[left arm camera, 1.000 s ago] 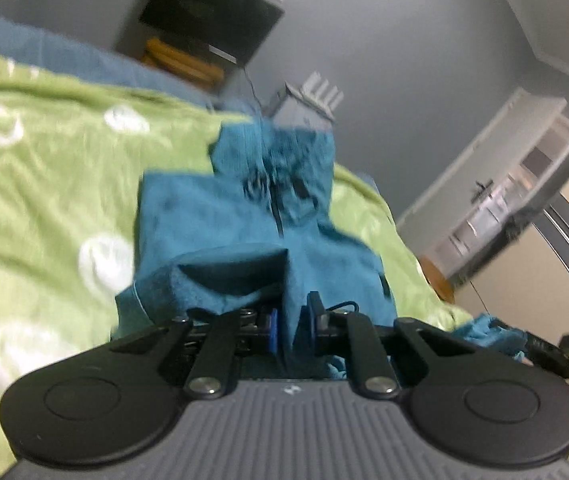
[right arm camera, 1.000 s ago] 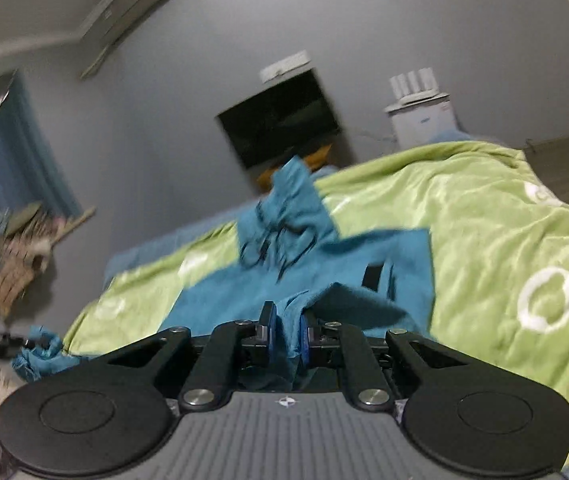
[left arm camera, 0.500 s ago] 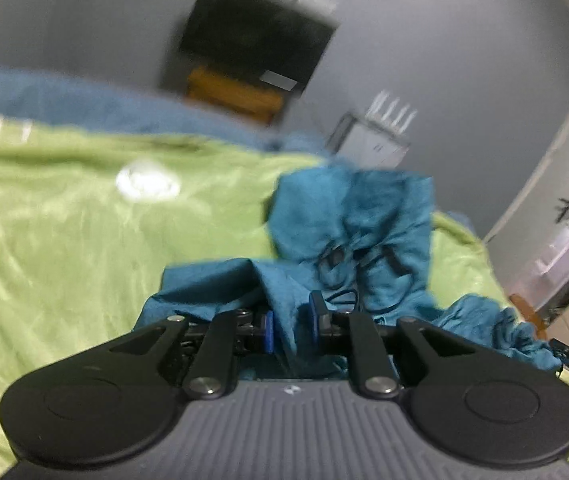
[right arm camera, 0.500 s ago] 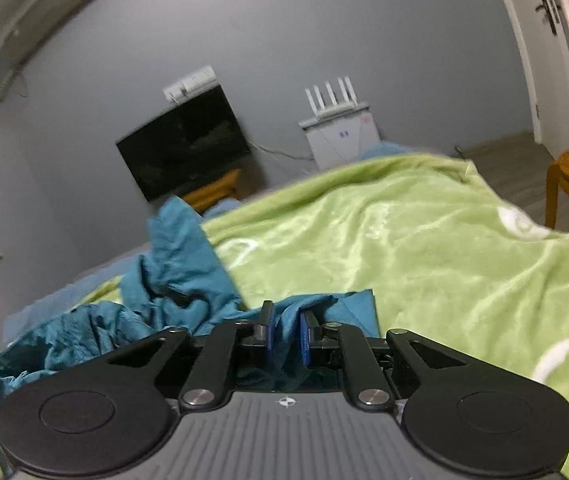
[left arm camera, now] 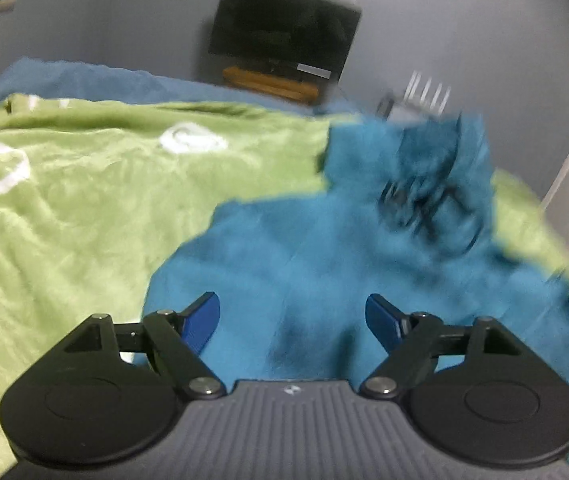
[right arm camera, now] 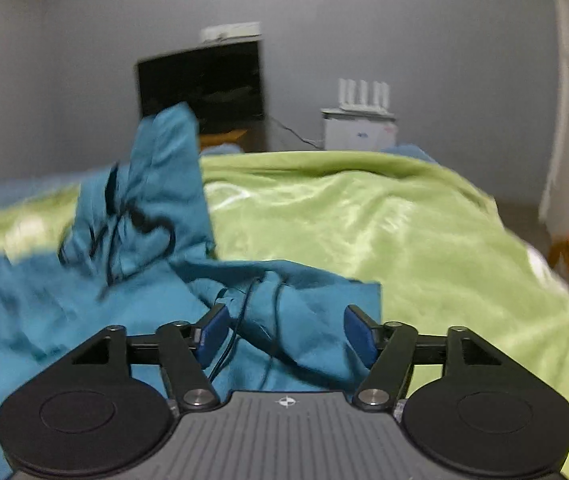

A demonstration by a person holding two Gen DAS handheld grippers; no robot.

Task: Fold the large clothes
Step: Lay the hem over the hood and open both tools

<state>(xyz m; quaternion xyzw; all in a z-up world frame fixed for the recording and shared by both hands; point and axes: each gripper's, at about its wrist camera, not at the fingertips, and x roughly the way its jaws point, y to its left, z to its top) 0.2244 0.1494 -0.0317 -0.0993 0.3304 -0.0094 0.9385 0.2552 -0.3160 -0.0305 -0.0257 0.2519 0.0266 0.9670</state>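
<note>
Here your left gripper (left arm camera: 292, 316) and right gripper (right arm camera: 286, 334) have just opened, jaws apart, releasing the garment (left arm camera: 324, 264). It now lies on the blanket (left arm camera: 84, 208); you have likely laid one fold.

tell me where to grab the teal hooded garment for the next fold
Probably the straight corner of the teal hooded fabric garment lying flat on the green blanket. Come from the near side with the right gripper, which is open just short of it.

A home bedroom: bed with green blanket (left arm camera: 84, 208), wall television (left arm camera: 284, 28).
</note>
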